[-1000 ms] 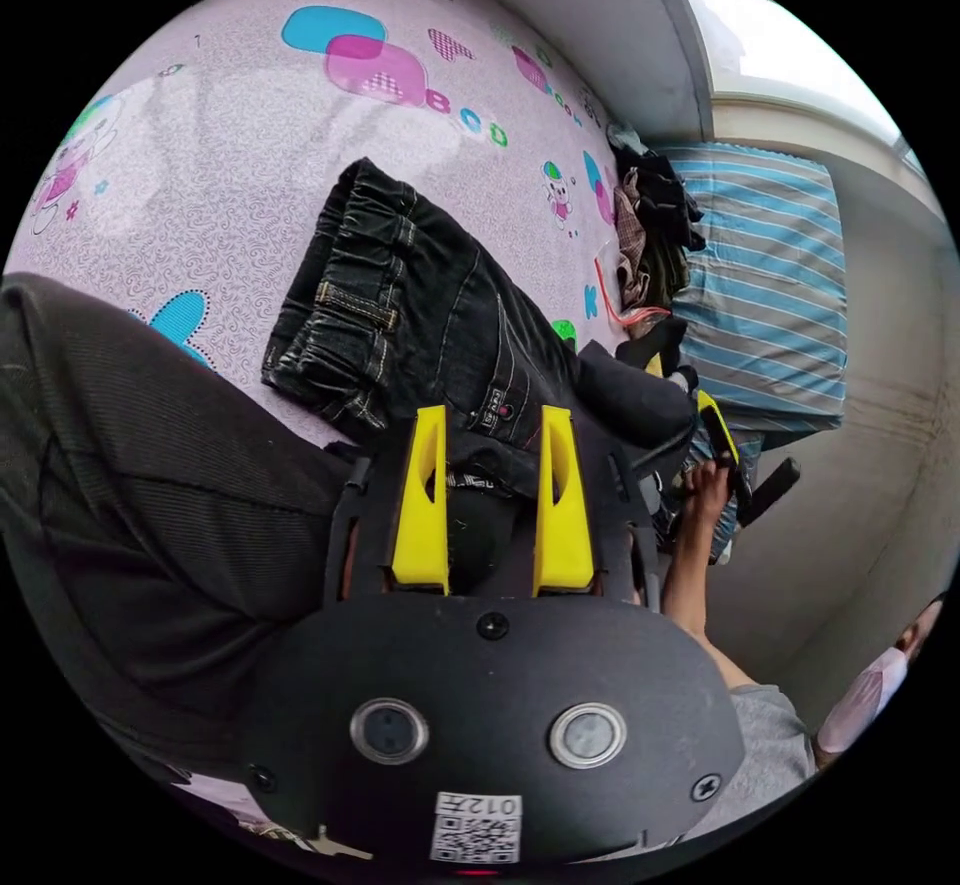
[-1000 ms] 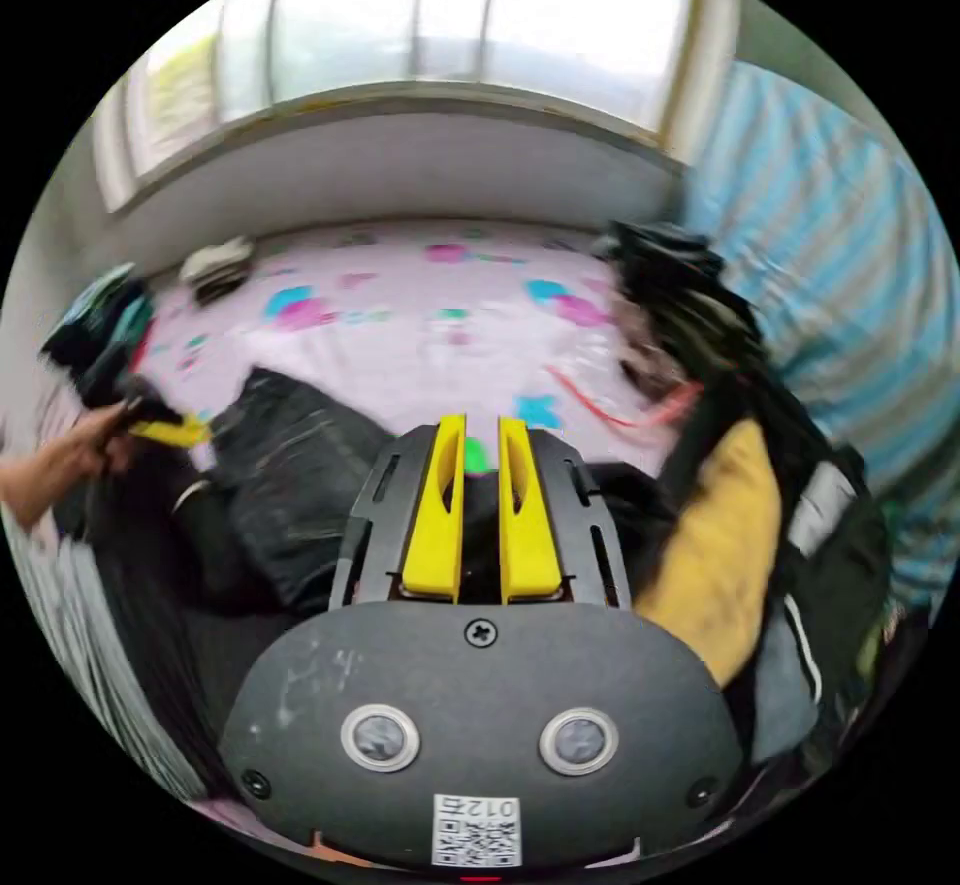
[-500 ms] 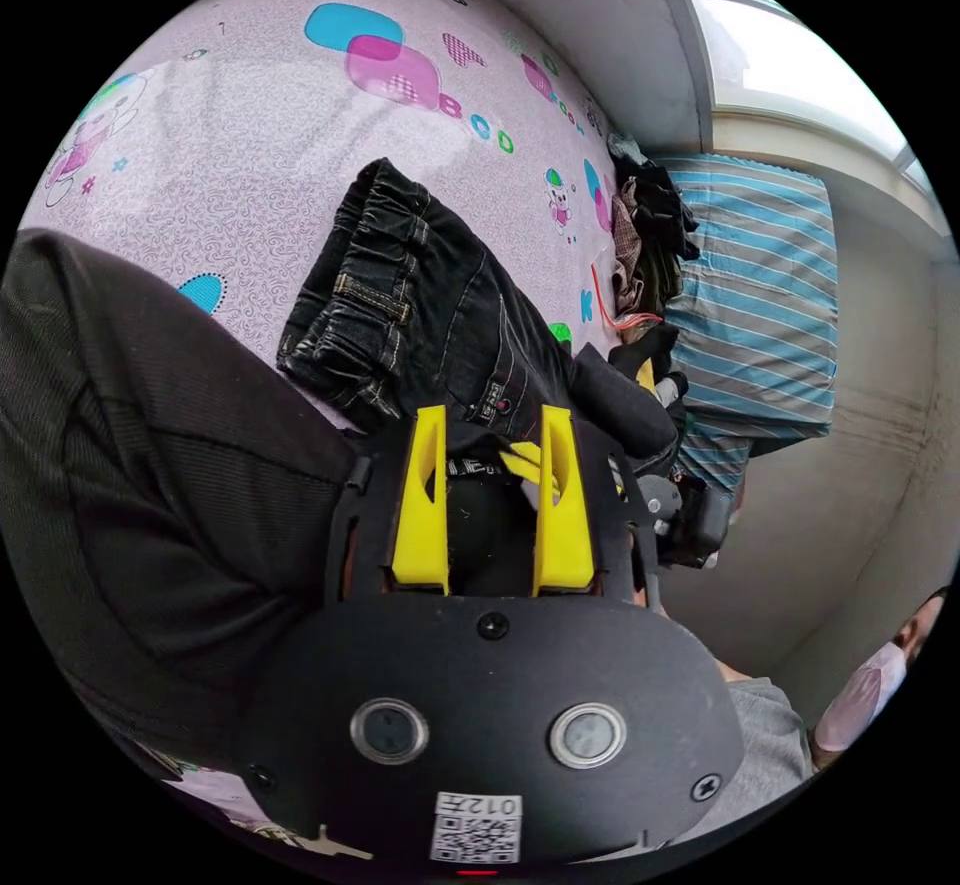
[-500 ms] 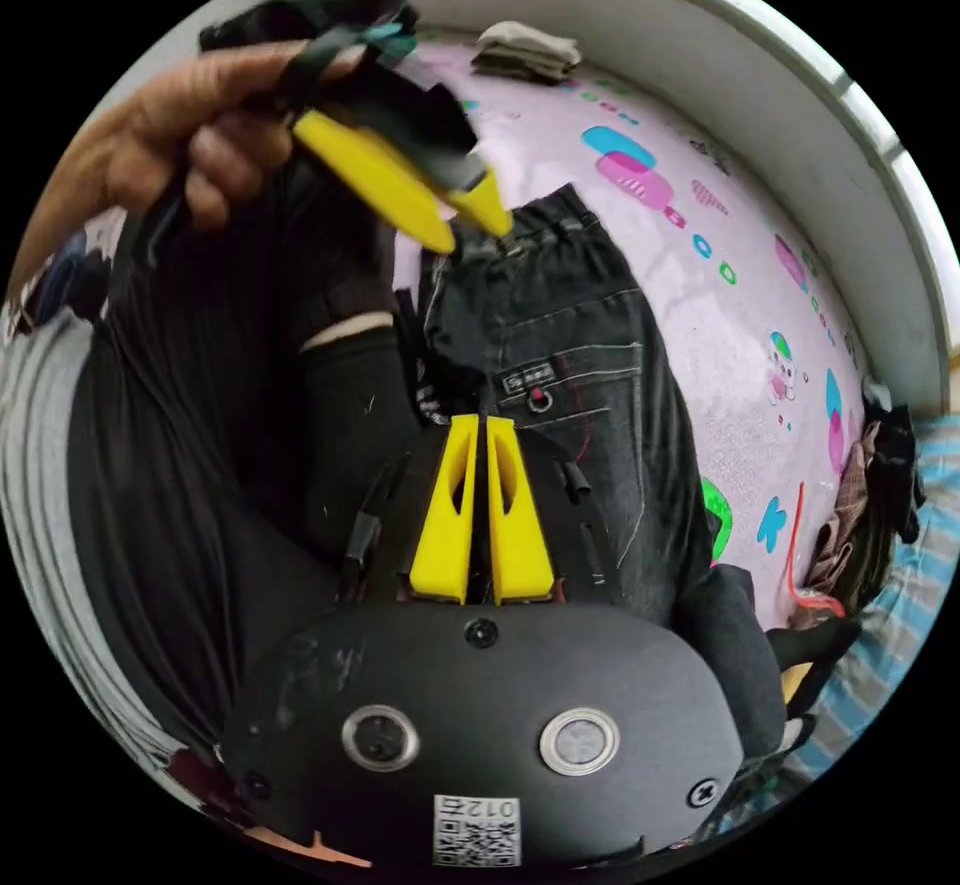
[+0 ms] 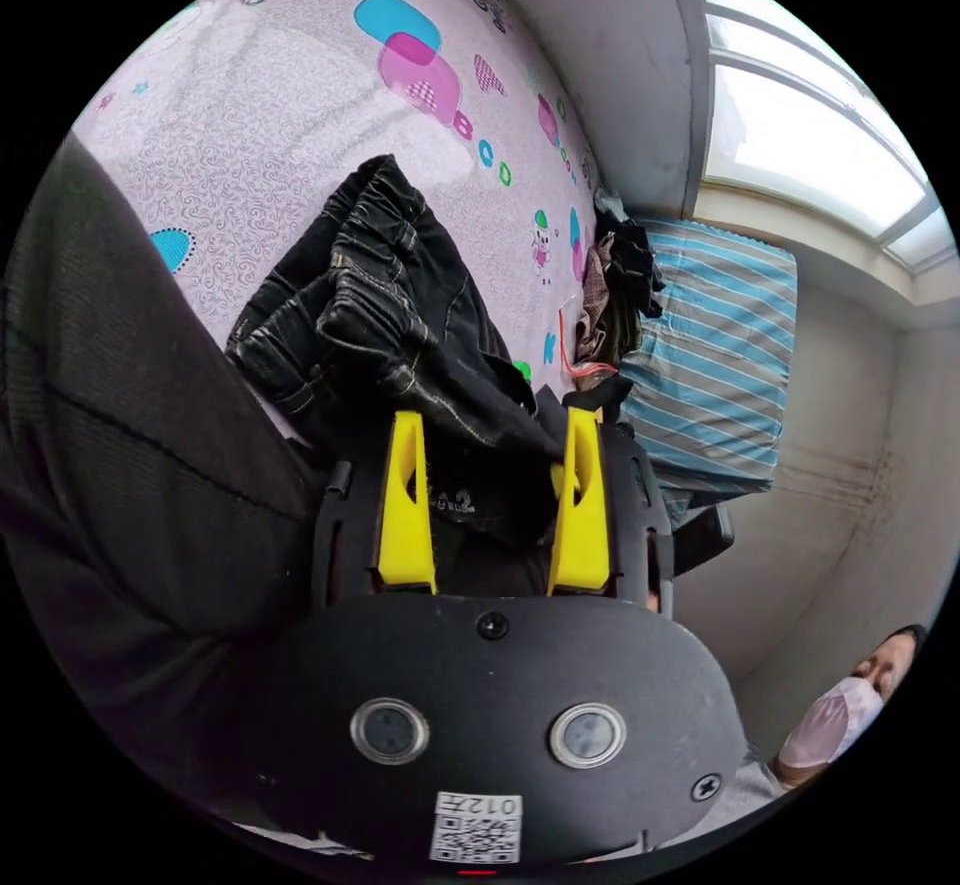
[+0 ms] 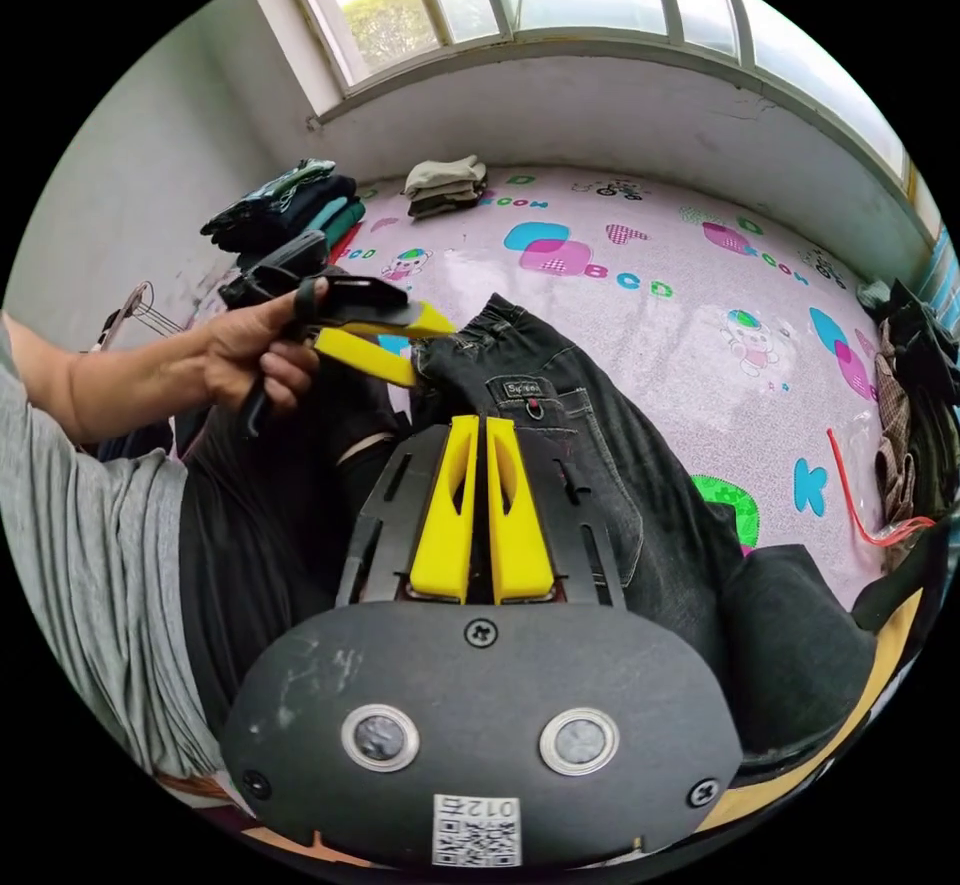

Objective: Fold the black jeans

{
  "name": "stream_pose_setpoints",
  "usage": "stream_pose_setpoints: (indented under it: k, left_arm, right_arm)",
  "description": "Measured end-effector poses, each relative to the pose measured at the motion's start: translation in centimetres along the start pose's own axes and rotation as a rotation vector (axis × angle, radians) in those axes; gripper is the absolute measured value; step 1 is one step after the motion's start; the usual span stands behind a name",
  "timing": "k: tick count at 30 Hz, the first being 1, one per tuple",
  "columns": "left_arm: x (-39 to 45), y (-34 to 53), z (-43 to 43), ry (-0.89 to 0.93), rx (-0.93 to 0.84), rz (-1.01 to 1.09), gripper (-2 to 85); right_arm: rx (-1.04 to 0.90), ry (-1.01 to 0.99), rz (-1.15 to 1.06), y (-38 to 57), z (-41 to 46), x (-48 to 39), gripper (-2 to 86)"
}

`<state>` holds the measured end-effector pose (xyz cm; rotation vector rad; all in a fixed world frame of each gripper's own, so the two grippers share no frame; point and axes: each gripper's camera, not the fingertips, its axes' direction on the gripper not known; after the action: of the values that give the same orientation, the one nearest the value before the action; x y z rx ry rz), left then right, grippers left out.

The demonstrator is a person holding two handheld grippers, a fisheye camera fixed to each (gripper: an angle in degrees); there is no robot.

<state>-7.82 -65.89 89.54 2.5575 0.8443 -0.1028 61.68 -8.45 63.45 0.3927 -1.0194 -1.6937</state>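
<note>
Jeans [image 6: 560, 425] lie bunched on the pink mat [image 6: 690, 295], right by the person's lap. Left gripper [image 5: 490, 425] has its jaws wide open with jeans fabric between them. Right gripper [image 6: 478, 430] jaws look nearly closed; can't tell if they're pinching anything.

The black jeans [image 6: 560, 425] lie on a pink patterned mat, bunched and partly lifted at the gathered waistband. The denim is dark and faded, with pale contrast stitching, a back pocket and a small label patch. In the left gripper view the jeans [image 5: 390, 325] are rumpled into thick folds, waistband uppermost.
</note>
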Motion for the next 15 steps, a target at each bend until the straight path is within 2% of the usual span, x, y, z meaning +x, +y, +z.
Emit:
stream_pose_setpoints:
  k: [4,7,9,13,15]
  left_arm:
    - [-0.9,-0.3,0.3,0.004,0.007,-0.036,6.8]
    - [0.5,0.0,-1.3,0.081,0.065,0.028,5.5]
    - [2.1,0.1,-2.9,0.09,0.076,0.095,5.2]
    - [5.1,0.9,-6.2,0.098,0.124,0.213,4.9]
    - [6.0,1.2,-7.8,0.116,0.165,0.232,4.8]
  right_arm:
    - [0.05,-0.008,-0.001,3.6,-1.6,0.9,-0.4]
    - [0.092,-0.037,0.062,6.6,-4.4,3.4,-0.5]
    - [0.167,0.012,0.133,8.8,-8.0,5.5,-0.7]
    - [0.41,0.21,0.425,15.6,-18.7,13.5,-0.7]
    - [0.444,0.229,0.605,19.1,-21.9,18.5,-0.5]
